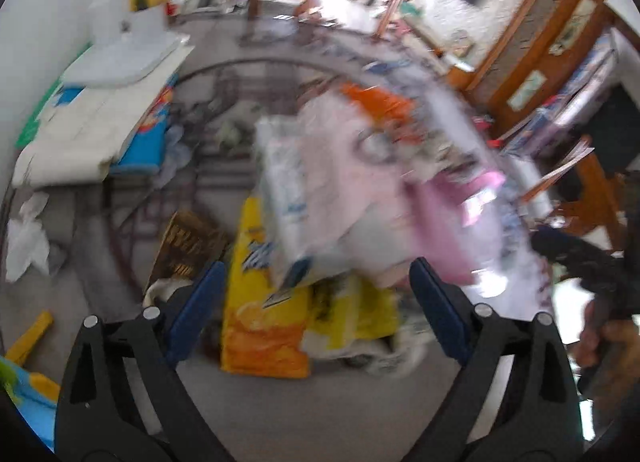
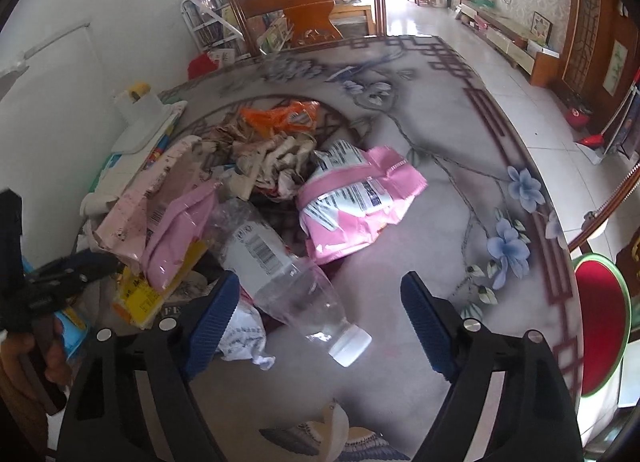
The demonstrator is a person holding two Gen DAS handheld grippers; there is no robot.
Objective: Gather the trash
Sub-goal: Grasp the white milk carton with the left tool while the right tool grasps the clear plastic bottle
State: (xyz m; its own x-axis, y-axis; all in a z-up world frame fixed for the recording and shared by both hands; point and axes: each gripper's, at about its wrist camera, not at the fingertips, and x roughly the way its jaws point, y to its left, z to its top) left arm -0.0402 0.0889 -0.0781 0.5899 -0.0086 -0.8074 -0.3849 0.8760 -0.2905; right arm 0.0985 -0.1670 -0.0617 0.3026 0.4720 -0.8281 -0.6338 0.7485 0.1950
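Clear plastic, crushed and white-capped, the empty bottle (image 2: 280, 274) lies on the grey patterned bench (image 2: 440, 197), its cap end between the wide-spread jaws of the right hand-held gripper (image 2: 316, 314), nothing being held; a pink snack bag (image 2: 352, 197) rests just beyond, against the heaped wrappers; the left hand-held gripper (image 1: 316, 294) is likewise spread wide and empty over a yellow chip bag (image 1: 260, 326), its view being blurred; the smooth bottle may well be squeezed out sideways or rolled away if closed upon near the cap.

Left claw (image 1: 314, 294) and right claw (image 2: 320, 310) both gape wide, empty.
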